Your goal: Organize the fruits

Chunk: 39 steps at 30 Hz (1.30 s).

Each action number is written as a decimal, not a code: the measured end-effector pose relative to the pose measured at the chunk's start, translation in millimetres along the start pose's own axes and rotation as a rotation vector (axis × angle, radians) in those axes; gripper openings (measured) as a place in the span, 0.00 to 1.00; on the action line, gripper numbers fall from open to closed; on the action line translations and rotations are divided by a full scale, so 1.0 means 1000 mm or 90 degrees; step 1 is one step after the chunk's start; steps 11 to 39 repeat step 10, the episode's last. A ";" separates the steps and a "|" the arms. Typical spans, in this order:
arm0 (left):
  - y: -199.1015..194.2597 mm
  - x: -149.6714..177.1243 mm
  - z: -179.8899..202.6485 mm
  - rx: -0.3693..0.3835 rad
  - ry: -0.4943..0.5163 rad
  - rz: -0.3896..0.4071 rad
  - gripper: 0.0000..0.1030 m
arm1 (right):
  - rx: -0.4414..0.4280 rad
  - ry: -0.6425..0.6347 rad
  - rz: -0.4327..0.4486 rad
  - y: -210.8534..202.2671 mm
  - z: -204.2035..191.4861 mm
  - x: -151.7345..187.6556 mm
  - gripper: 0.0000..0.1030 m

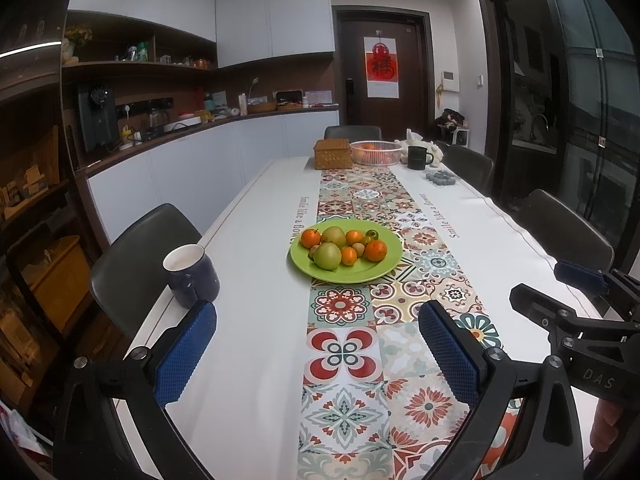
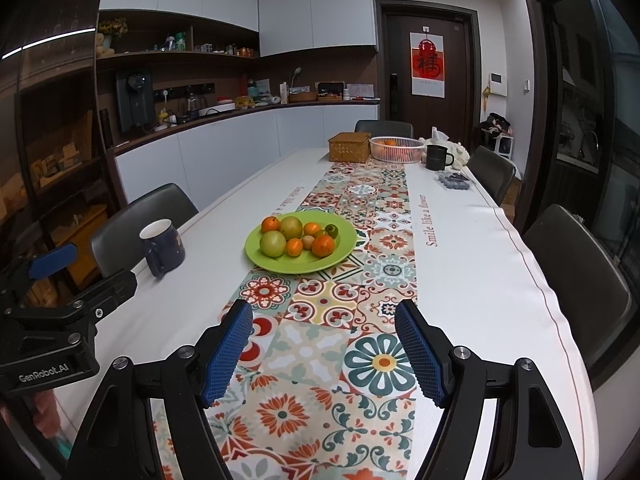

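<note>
A green plate (image 1: 380, 270) (image 2: 264, 266) sits mid-table on the patterned runner. It holds several fruits: oranges (image 1: 375, 250) (image 2: 322, 245), two green-yellow round fruits (image 1: 327, 256) (image 2: 273, 243) and small ones. A white wire basket (image 1: 376, 152) (image 2: 396, 148) with more oranges stands at the far end. My left gripper (image 1: 318, 340) is open and empty, hovering above the near table, short of the plate. My right gripper (image 2: 324, 344) is open and empty, also short of the plate. Each gripper shows at the edge of the other's view.
A dark blue mug (image 1: 191, 276) (image 2: 163, 247) stands left of the plate near the table edge. A woven box (image 1: 333, 154) (image 2: 349, 147), a black mug (image 1: 418, 157) (image 2: 437, 157) and a small tray (image 1: 440, 178) sit at the far end. Chairs (image 1: 136, 256) line both sides.
</note>
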<state>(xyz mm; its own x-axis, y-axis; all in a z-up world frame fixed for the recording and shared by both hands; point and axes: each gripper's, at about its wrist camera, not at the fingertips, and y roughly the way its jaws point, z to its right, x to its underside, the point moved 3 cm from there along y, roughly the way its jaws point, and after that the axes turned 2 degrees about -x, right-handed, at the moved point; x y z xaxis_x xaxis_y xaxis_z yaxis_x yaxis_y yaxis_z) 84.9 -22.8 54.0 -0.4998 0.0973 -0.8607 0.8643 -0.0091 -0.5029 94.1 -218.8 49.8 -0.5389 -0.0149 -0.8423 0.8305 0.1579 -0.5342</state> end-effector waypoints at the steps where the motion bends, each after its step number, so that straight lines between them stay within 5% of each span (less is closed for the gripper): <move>1: 0.000 0.000 0.000 0.000 -0.001 0.001 1.00 | 0.000 0.000 -0.001 0.001 0.000 0.000 0.72; 39: 0.001 0.001 0.000 0.002 -0.004 0.001 1.00 | -0.001 -0.002 -0.005 0.002 -0.003 0.002 0.72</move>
